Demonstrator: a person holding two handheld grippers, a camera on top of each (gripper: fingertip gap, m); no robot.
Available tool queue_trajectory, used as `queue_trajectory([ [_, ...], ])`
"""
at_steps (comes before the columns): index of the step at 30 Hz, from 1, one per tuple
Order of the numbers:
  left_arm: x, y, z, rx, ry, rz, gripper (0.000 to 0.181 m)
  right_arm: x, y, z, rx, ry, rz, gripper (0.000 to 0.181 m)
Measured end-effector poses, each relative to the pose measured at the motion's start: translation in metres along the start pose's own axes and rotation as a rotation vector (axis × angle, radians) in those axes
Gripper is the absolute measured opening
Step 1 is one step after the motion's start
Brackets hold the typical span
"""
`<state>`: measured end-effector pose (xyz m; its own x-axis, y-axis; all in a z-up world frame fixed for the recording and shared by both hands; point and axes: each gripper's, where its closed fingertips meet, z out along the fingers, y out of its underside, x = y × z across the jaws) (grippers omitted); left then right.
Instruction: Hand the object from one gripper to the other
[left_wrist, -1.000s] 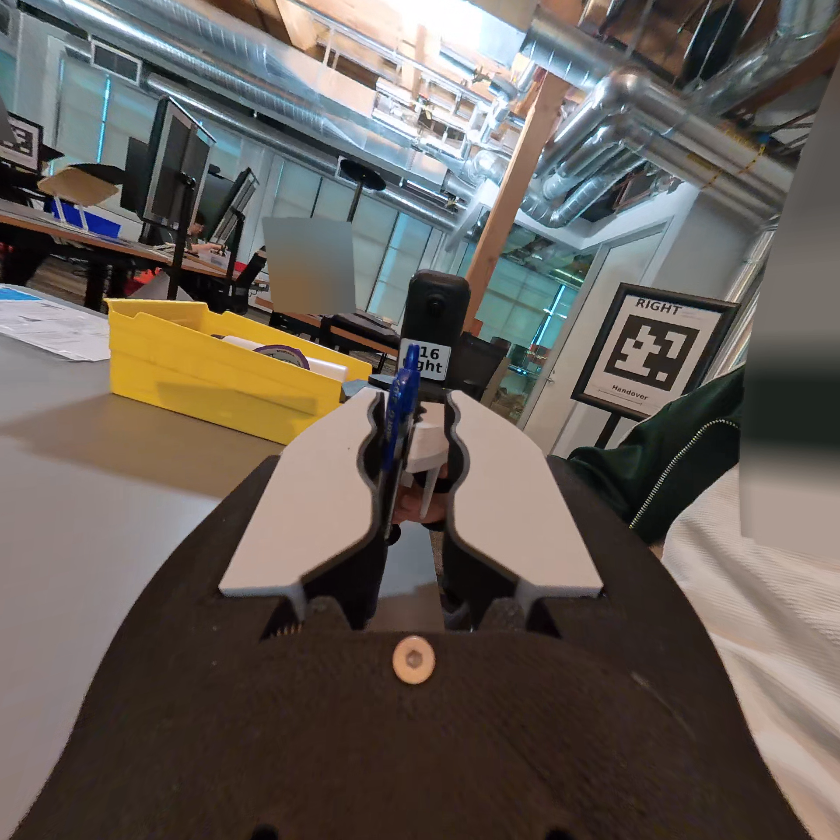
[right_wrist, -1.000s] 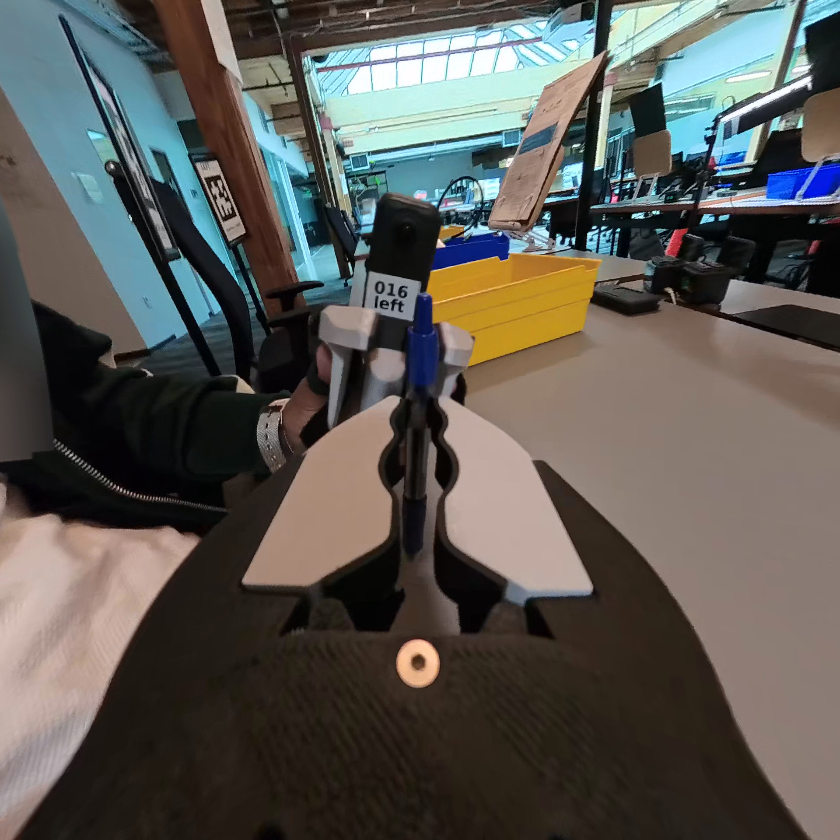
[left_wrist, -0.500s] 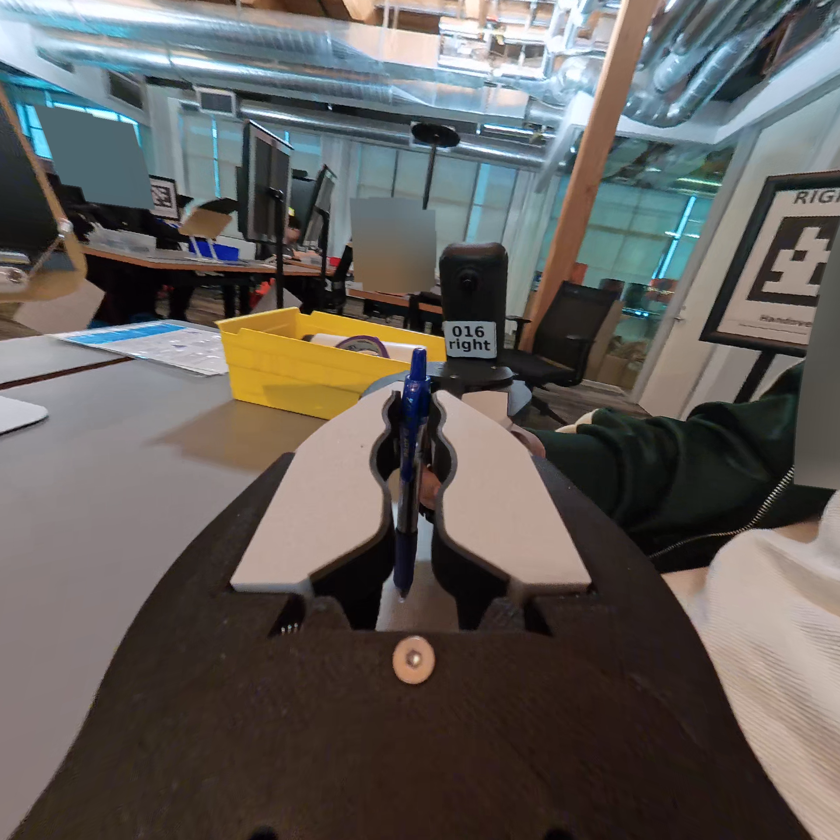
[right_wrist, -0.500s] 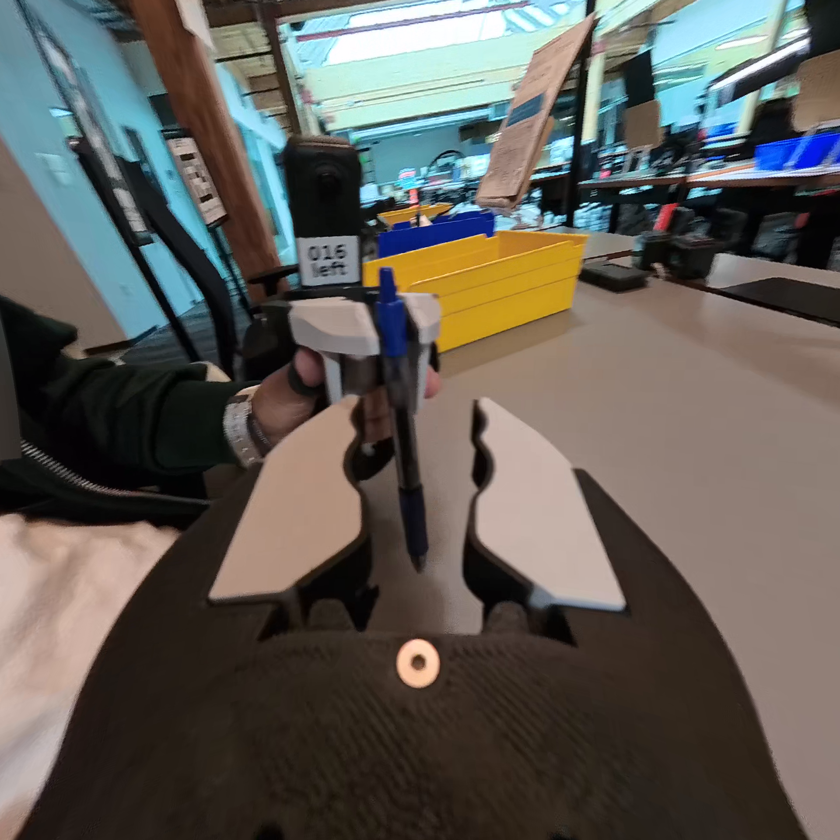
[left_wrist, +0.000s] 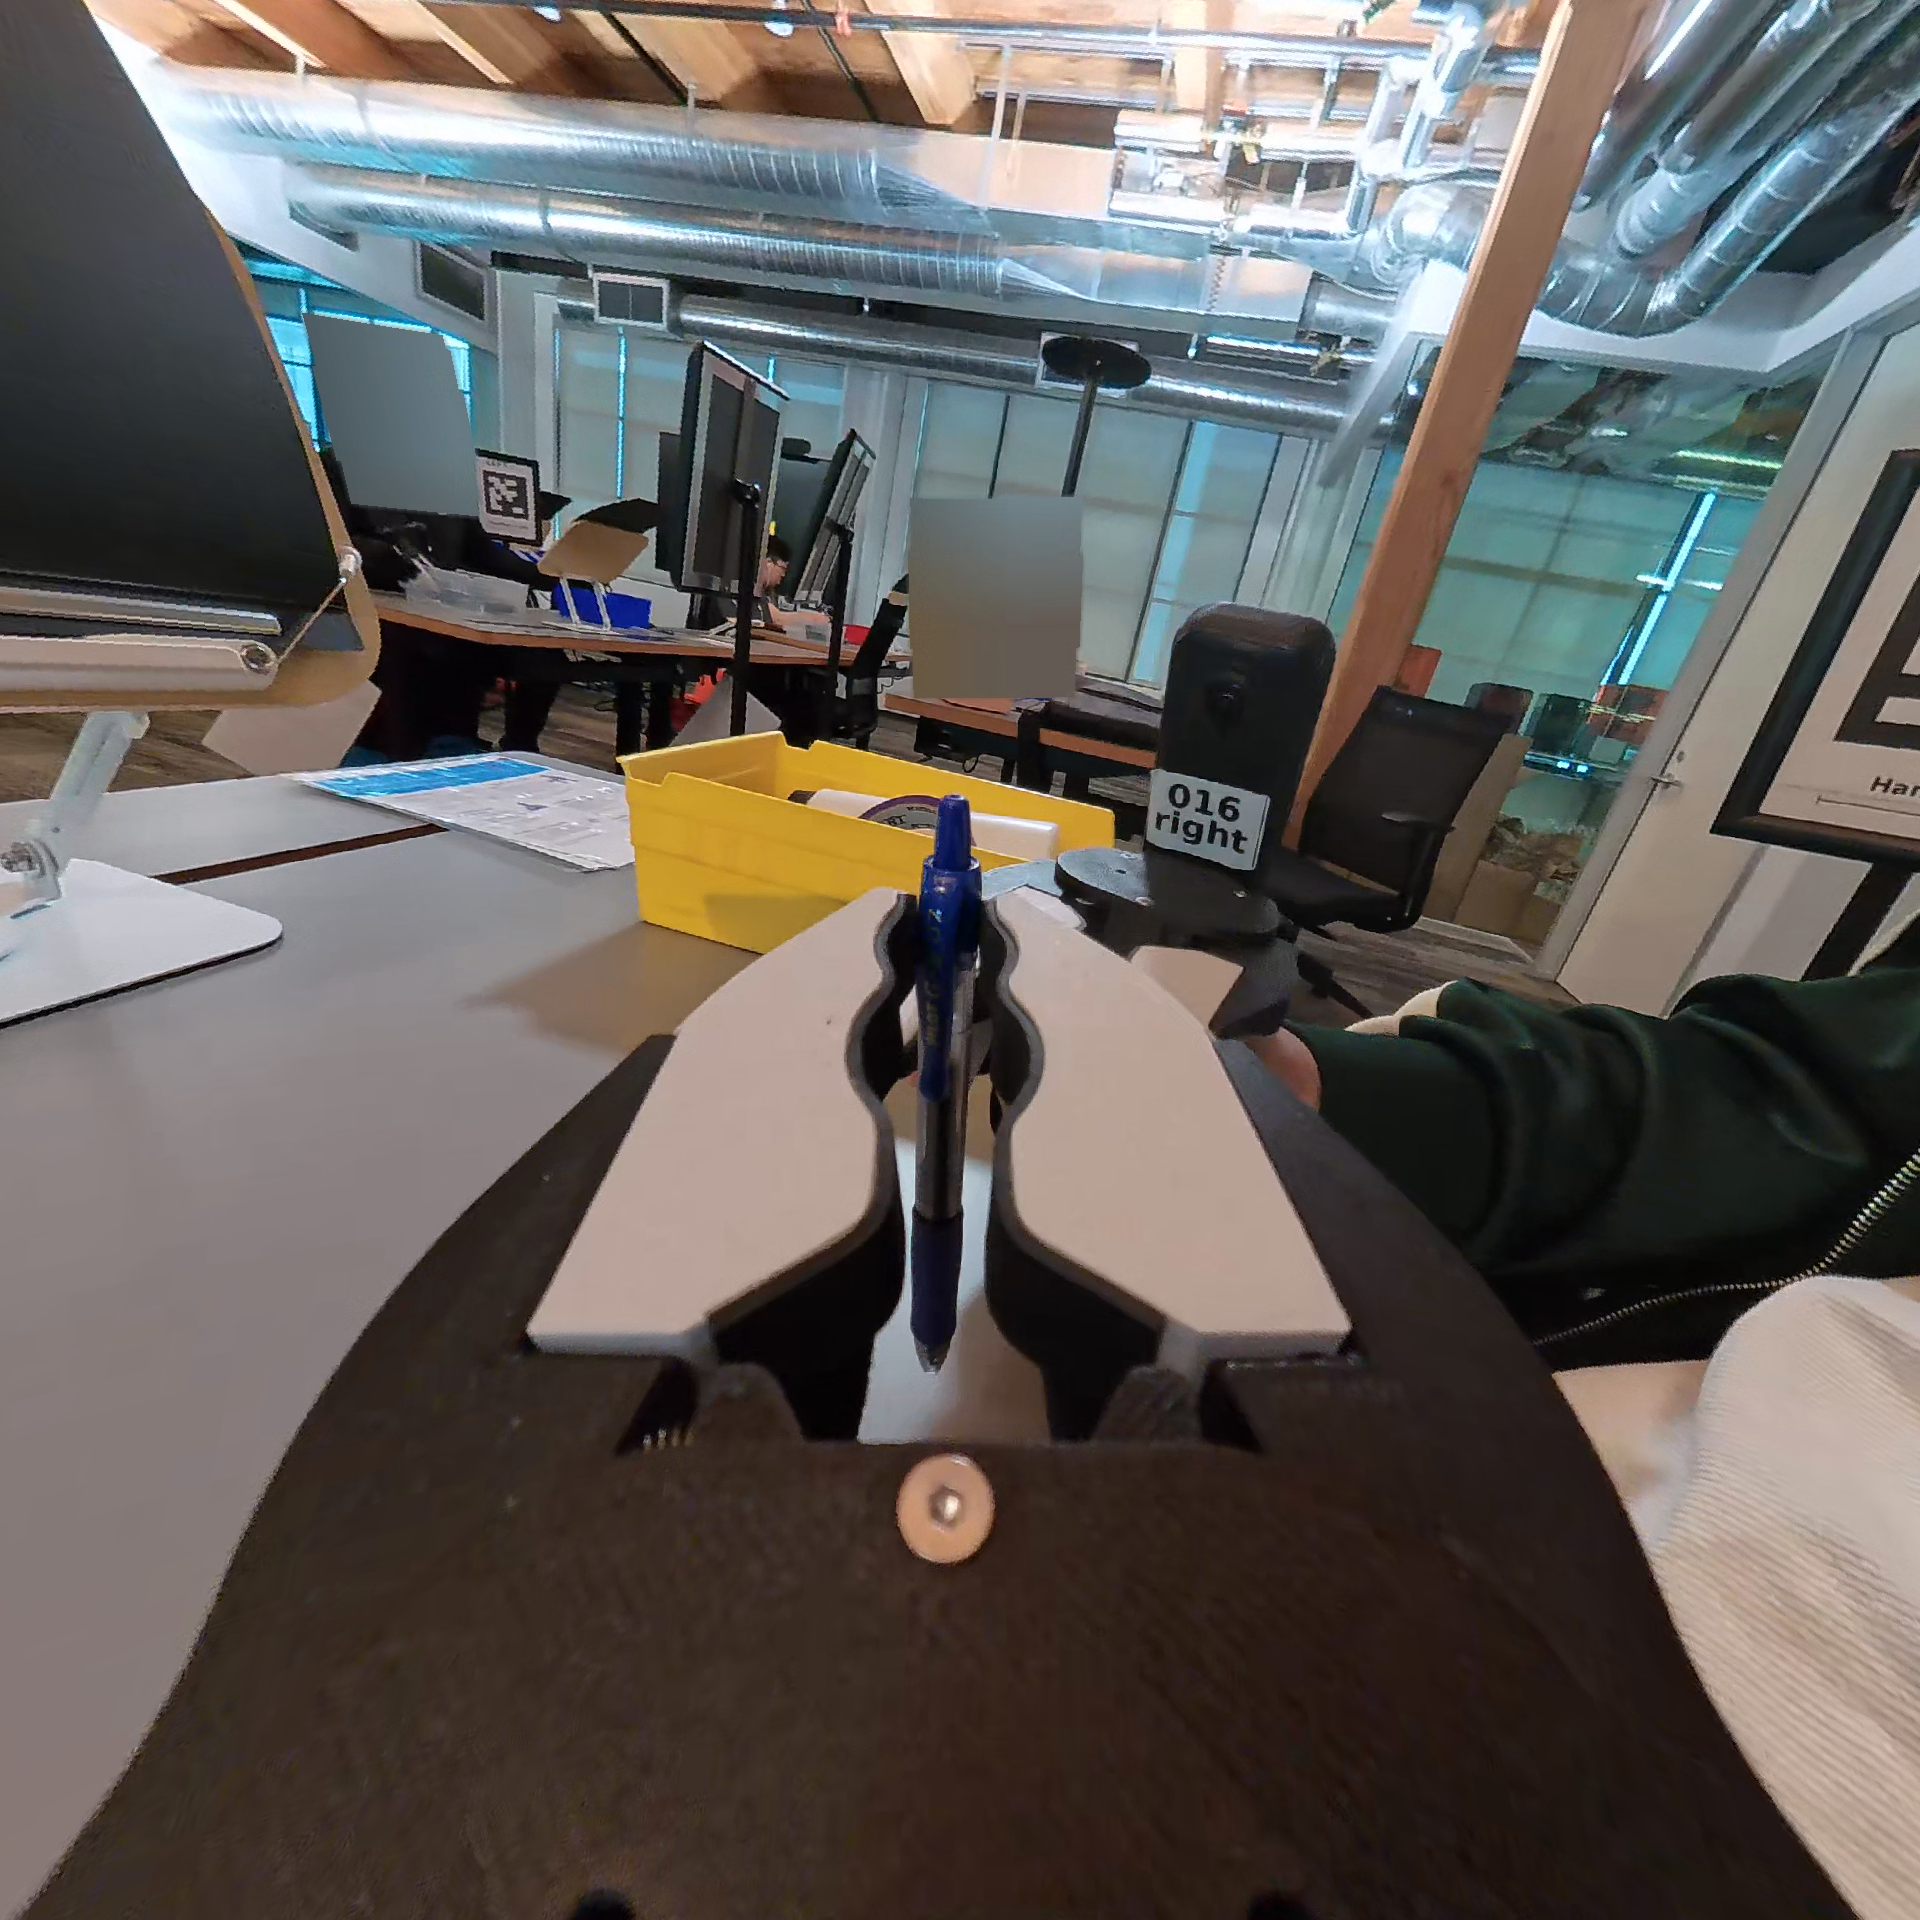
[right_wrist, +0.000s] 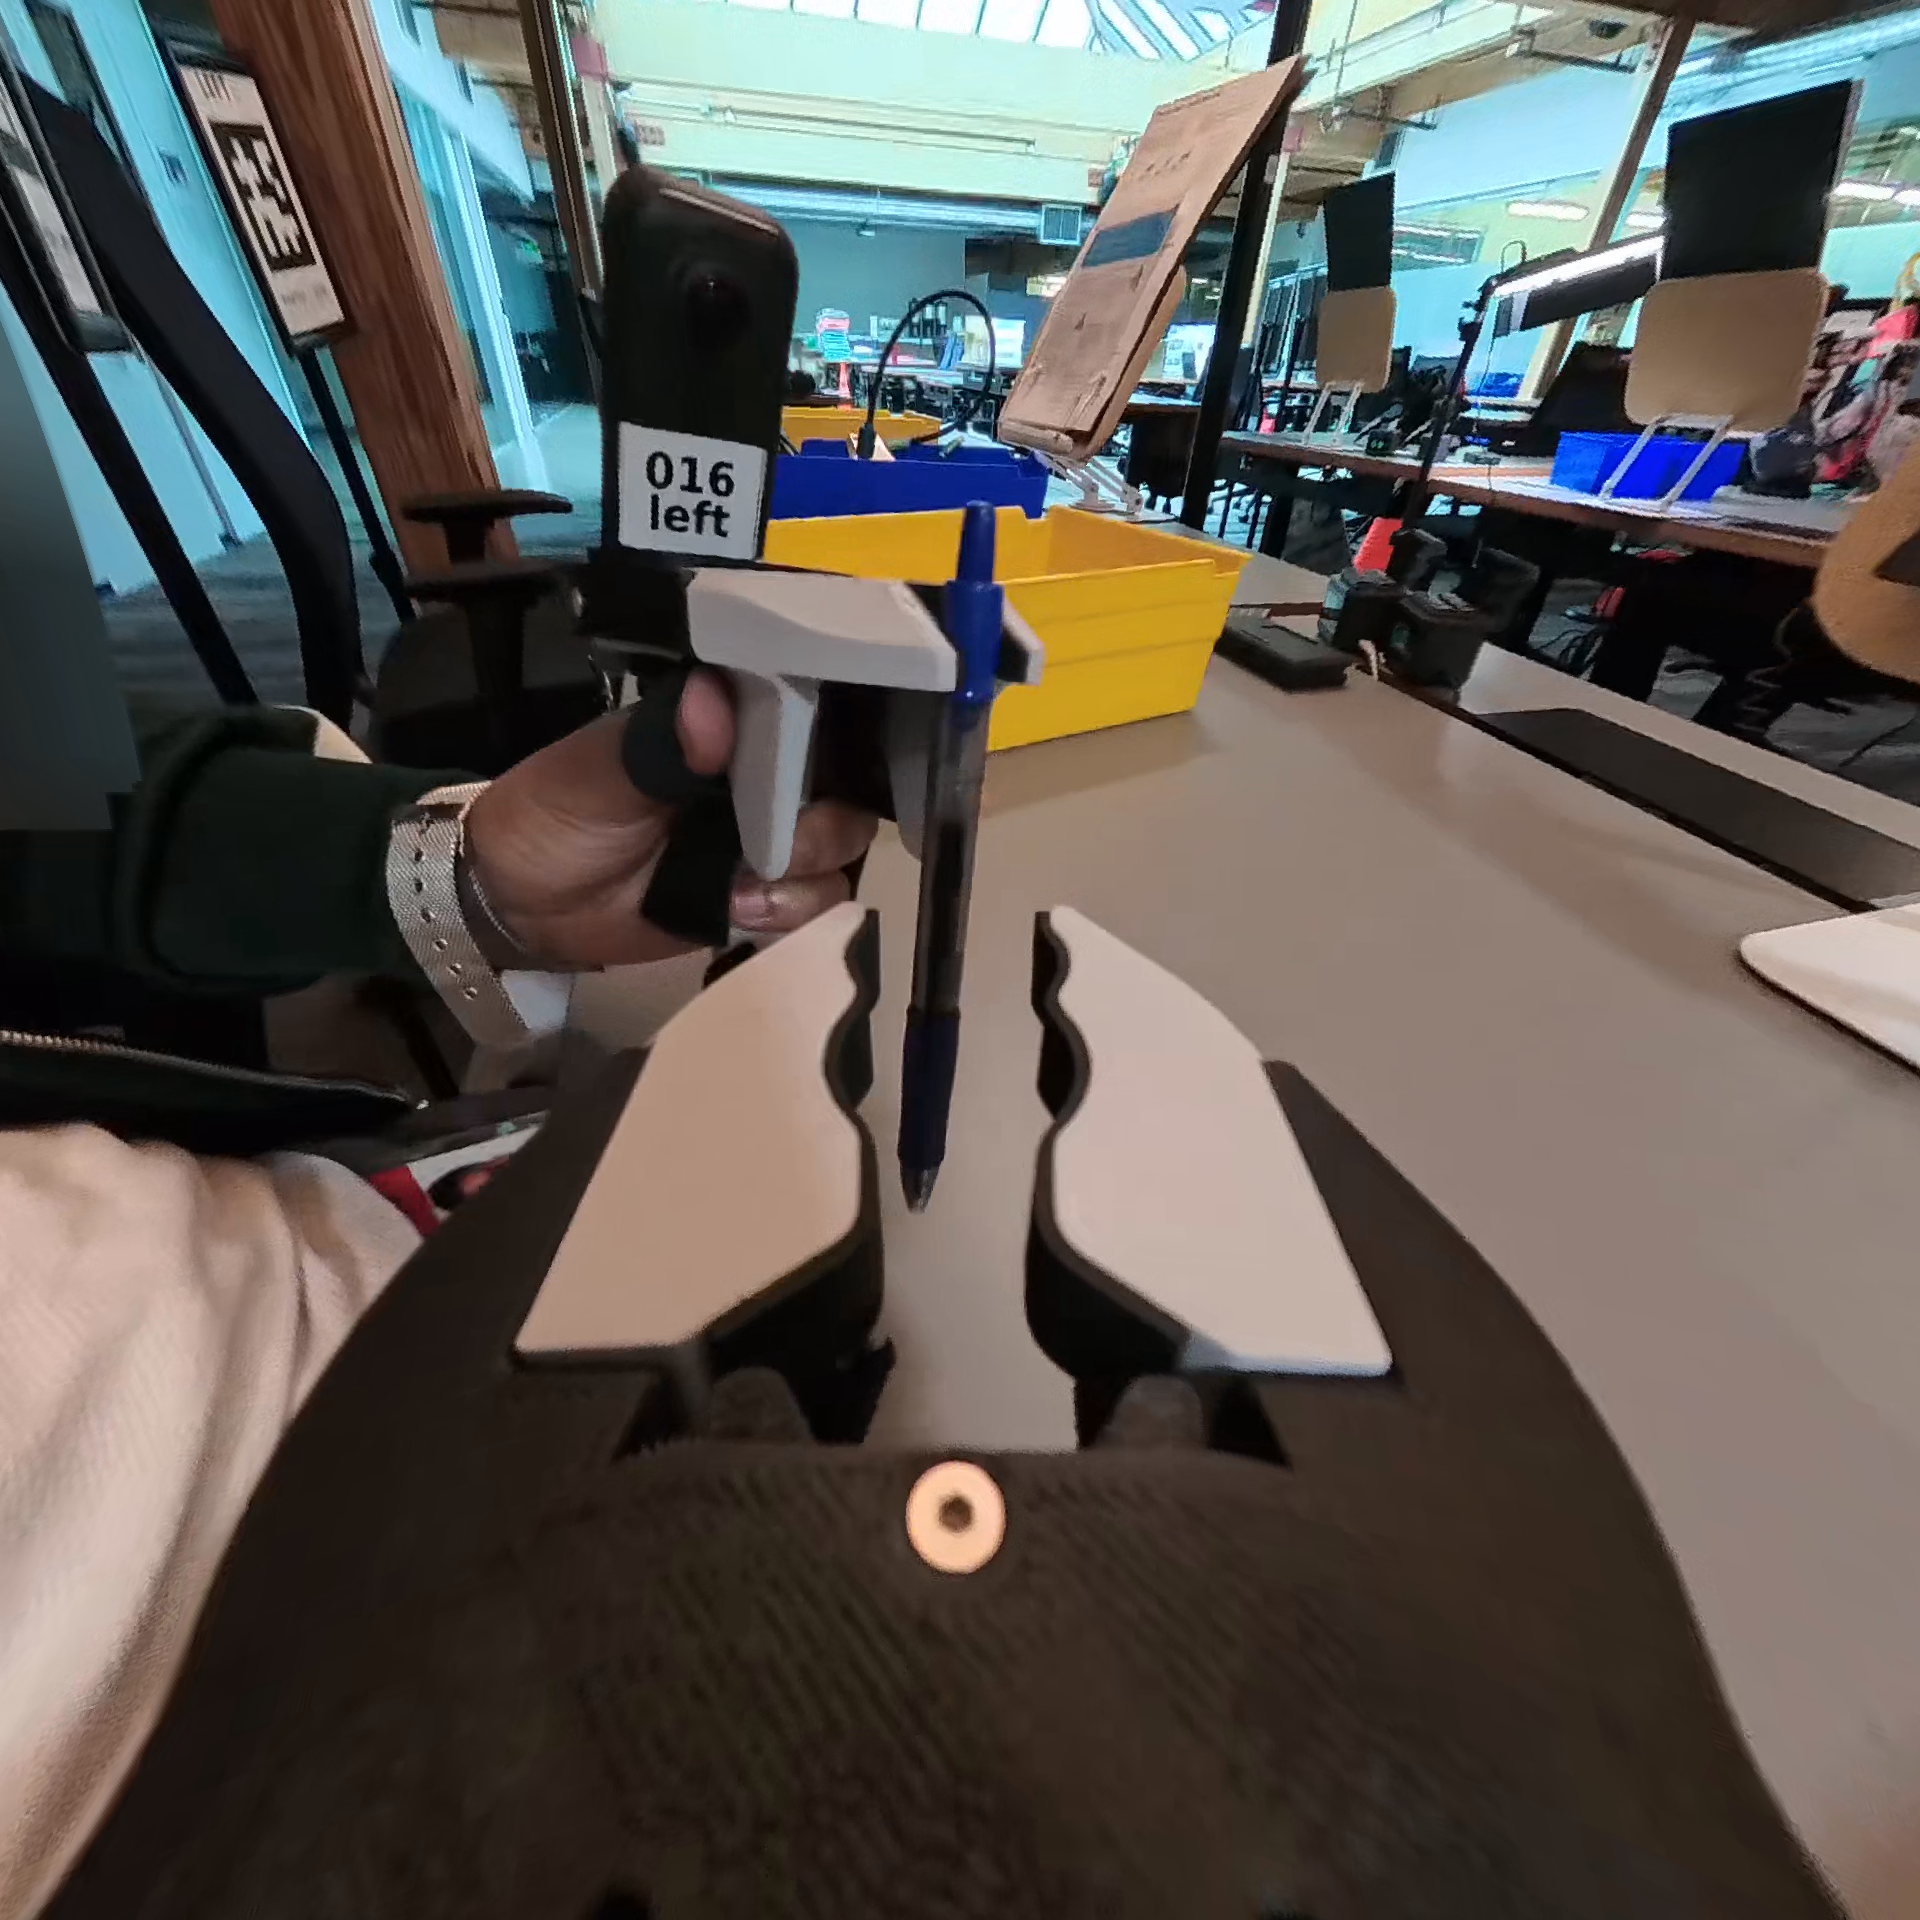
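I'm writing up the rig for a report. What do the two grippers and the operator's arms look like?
Both grippers, left and right, have black textured bodies, pale grey fingers with wavy black inner pads, and a black camera bearing a white label. The arms wear dark green zipped sleeves; a metal mesh watchband sits on the left wrist.

Two wrist cams, each mounted behind its own jaws, looking forward and slightly down along them, low over the grey counter (left_wrist: 260, 1143). Left wrist view: own left gripper (left_wrist: 940, 920) fills the lower frame at close range, facing toward the windows and ceiling ducts, right gripper (left_wrist: 1174, 935) close by ahead and to the right. Right wrist view: own right gripper (right_wrist: 951, 945) close in the foreground, facing down the open office, left gripper (right_wrist: 977, 644) just ahead at upper left. Roughly opposed, angled across each other. Shared: blue pen (left_wrist: 940, 1081), upright in both; yellow bin (left_wrist: 831, 862); counter surface; dark green sleeve (left_wrist: 1610, 1122).
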<state>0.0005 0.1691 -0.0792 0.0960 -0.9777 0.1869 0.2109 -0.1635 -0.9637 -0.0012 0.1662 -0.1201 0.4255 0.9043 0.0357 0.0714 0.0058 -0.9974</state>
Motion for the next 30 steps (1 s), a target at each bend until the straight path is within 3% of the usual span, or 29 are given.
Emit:
queue_trajectory([
  [18,0.018,0.007,0.013,-0.029,0.083,-0.021,0.013,-0.007,-0.010,0.000,0.061,-0.025,0.013,0.010],
  [22,0.014,0.011,0.015,-0.051,0.049,0.008,0.040,-0.002,-0.017,-0.006,0.102,-0.013,0.032,0.010],
  [27,0.010,0.021,0.017,-0.087,0.063,-0.025,0.047,0.007,-0.025,-0.017,0.144,0.015,0.074,0.010],
  [30,0.011,0.034,0.019,-0.146,0.095,-0.041,0.041,0.007,-0.030,-0.020,0.170,0.008,0.094,0.010],
])
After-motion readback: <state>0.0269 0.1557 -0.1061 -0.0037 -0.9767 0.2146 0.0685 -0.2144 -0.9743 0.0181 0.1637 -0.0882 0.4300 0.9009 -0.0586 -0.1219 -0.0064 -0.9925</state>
